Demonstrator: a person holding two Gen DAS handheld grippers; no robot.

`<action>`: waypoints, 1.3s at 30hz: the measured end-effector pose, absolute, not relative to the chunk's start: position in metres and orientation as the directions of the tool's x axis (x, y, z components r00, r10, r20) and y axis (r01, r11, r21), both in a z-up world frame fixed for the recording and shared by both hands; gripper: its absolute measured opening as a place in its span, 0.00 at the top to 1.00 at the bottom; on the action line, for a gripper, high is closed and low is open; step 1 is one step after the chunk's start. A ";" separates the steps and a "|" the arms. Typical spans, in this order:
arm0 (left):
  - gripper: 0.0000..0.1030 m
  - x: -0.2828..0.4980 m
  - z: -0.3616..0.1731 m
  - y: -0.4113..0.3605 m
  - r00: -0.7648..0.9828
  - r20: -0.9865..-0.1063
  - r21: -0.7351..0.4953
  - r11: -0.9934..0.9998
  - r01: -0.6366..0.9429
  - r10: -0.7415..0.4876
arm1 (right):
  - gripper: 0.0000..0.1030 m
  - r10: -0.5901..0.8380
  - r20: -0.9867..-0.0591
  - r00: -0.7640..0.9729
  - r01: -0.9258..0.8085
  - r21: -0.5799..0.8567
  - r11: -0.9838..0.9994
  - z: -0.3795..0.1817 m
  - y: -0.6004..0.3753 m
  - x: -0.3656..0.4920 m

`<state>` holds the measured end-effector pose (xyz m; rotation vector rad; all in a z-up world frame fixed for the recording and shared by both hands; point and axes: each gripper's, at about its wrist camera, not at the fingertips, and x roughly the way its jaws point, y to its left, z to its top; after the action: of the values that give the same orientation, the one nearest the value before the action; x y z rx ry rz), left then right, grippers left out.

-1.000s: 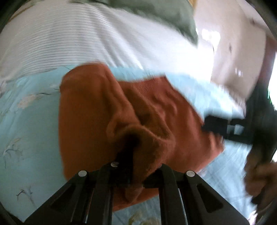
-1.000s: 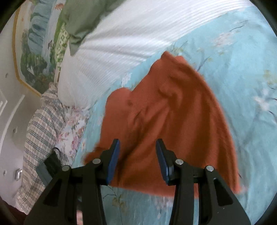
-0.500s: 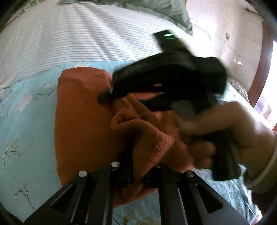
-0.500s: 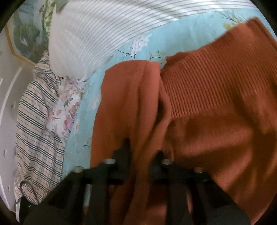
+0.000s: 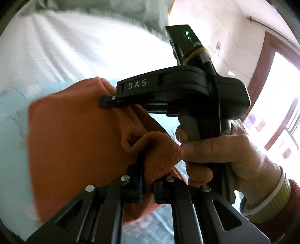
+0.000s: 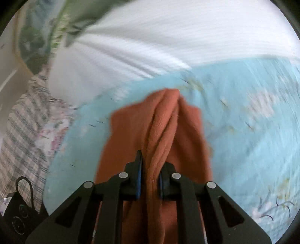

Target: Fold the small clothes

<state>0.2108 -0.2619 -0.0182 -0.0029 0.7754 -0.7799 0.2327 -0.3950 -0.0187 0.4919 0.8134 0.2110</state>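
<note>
An orange knit sweater (image 5: 75, 142) is lifted off a light blue floral bed sheet (image 5: 11, 116). My left gripper (image 5: 147, 180) is shut on a bunched edge of the sweater. The right gripper (image 5: 110, 99), held by a hand, reaches across the left wrist view and pinches another part of the sweater. In the right wrist view the right gripper (image 6: 150, 178) is shut on a gathered ridge of the sweater (image 6: 165, 123), which hangs in folds over the sheet (image 6: 253, 135).
A white striped quilt (image 6: 159, 41) lies beyond the sheet, with a green pillow (image 6: 78, 16) behind it. A plaid and floral blanket (image 6: 24, 127) lies at the left. A black device (image 6: 20, 215) sits at the lower left. A wall and a window (image 5: 277, 116) are at the right.
The right gripper, open a second ago, closed on the sweater. Both grippers have since raised the sweater off the sheet, bunching it between them.
</note>
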 end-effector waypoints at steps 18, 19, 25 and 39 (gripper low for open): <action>0.32 0.232 -0.034 -0.215 0.385 -0.658 -0.392 0.732 0.558 -0.647 | 0.16 0.230 -0.624 0.747 0.082 0.429 0.900 -0.009 -0.407 0.193; 0.26 0.230 -0.032 -0.200 0.403 -0.651 -0.399 0.742 0.539 -0.643 | 0.16 0.231 -0.623 0.747 0.077 0.427 0.901 -0.009 -0.406 0.191; 0.14 0.263 -0.044 -0.114 0.451 -0.671 -0.481 0.809 0.339 -0.588 | 0.16 0.307 -0.658 0.687 0.061 0.473 0.879 -0.026 -0.403 0.199; 0.40 0.359 -0.106 -0.115 0.316 -0.682 -0.615 0.751 0.238 -0.659 | 0.70 0.517 -0.607 0.604 0.111 0.706 0.699 -0.074 -0.413 0.222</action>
<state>0.3586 -0.1152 -0.1055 -0.4451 1.1002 -0.6169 0.2216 -0.4131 -0.0738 0.7837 0.9107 0.2646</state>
